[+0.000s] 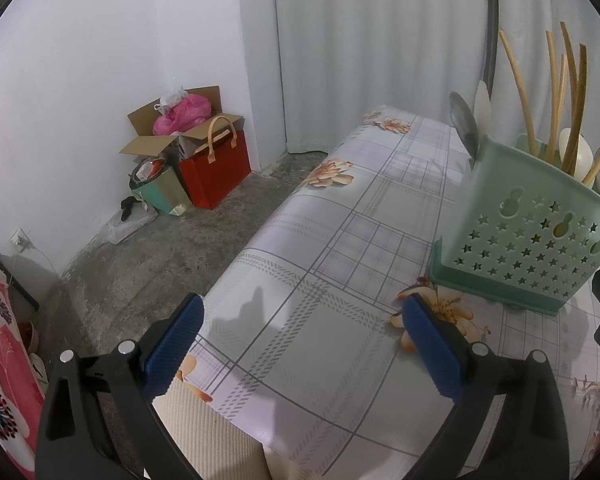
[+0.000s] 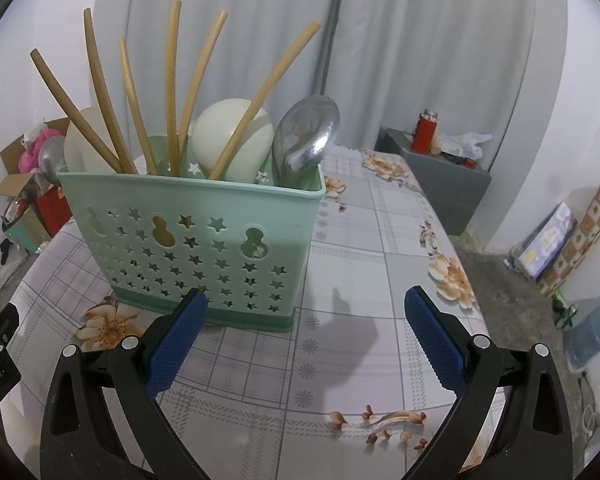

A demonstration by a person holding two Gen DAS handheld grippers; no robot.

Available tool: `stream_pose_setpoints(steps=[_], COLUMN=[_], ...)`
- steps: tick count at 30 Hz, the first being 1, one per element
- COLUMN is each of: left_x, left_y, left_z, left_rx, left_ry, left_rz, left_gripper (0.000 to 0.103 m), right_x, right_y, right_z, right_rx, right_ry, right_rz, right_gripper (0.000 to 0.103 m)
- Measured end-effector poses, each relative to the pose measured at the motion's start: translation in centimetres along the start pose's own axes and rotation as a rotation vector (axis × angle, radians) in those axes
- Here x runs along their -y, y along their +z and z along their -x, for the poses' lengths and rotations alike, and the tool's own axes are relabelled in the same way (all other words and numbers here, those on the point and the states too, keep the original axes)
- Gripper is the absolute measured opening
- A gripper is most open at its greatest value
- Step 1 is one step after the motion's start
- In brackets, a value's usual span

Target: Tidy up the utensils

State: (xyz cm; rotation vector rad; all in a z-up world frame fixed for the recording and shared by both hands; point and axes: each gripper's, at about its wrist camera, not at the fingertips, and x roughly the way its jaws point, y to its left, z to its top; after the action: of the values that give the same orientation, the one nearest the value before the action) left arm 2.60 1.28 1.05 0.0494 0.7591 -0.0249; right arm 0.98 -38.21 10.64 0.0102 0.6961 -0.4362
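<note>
Seemingly near done: chopsticks (image 2: 172, 92) and spoons (image 2: 304, 136) upright in holder (image 2: 196, 240). Left gripper (image 1: 300, 320), right gripper (image 2: 306, 312) wide apart, holding nothing. Next: check table (image 2: 360, 360) for strays.

Our left wrist camera looks down the table (image 1: 340, 280) toward the room's corner, the green caddy (image 1: 540, 236) at frame right. Our right wrist camera faces that caddy (image 2: 204, 240) close, left of centre.

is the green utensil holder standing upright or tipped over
Upright. The green utensil holder sits flat on the tablecloth, and the chopsticks and metal spoon stick up out of it.
</note>
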Motion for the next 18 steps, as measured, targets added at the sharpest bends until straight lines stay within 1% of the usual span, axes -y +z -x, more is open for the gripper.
stream_pose_setpoints(steps=[18], left_x=[-0.19], left_y=[-0.17], left_z=[-0.03], left_rx=[-0.003], left_ry=[0.002], left_rz=[0.005], left_gripper=[0.097], right_x=[-0.24], right_y=[-0.12], right_z=[0.14], right_rx=[0.001], right_ry=[-0.004], right_rz=[0.01], right_gripper=[0.095])
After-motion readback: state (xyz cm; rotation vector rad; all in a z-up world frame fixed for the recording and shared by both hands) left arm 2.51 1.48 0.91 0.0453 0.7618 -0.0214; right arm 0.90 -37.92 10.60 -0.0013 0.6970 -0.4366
